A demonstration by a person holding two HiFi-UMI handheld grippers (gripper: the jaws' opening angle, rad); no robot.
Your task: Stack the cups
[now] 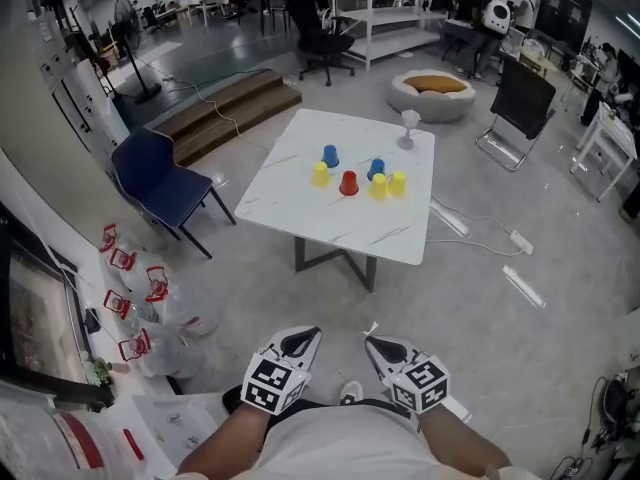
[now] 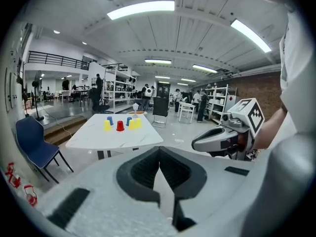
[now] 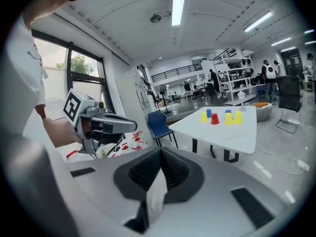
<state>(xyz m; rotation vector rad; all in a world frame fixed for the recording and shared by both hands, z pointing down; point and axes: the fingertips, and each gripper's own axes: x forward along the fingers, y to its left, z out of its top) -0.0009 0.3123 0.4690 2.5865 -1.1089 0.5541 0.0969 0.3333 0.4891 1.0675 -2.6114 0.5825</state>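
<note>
Both claws are squeezed fully together with nothing between them: the left claw [image 1: 308, 336] and the right claw [image 1: 374, 344] hang low in front of the person, well apart from the white worktop [image 1: 300, 208] across the floor. On it, towards its far end, stand the red cup [image 1: 348, 183], two blue cups [image 1: 330, 155] [image 1: 376, 168], a lone yellow cup [image 1: 320, 174] and two more yellow cups [image 1: 379, 186] [image 1: 397, 182] touching each other. They look like thin, light plastic: easy to lift, but likely to tip, skid on the smooth top or buckle under a hard squeeze. A gentle pinch across the side wall, nearer the narrow end, seems the safest hold. Which way up they stand is too small to tell.
</note>
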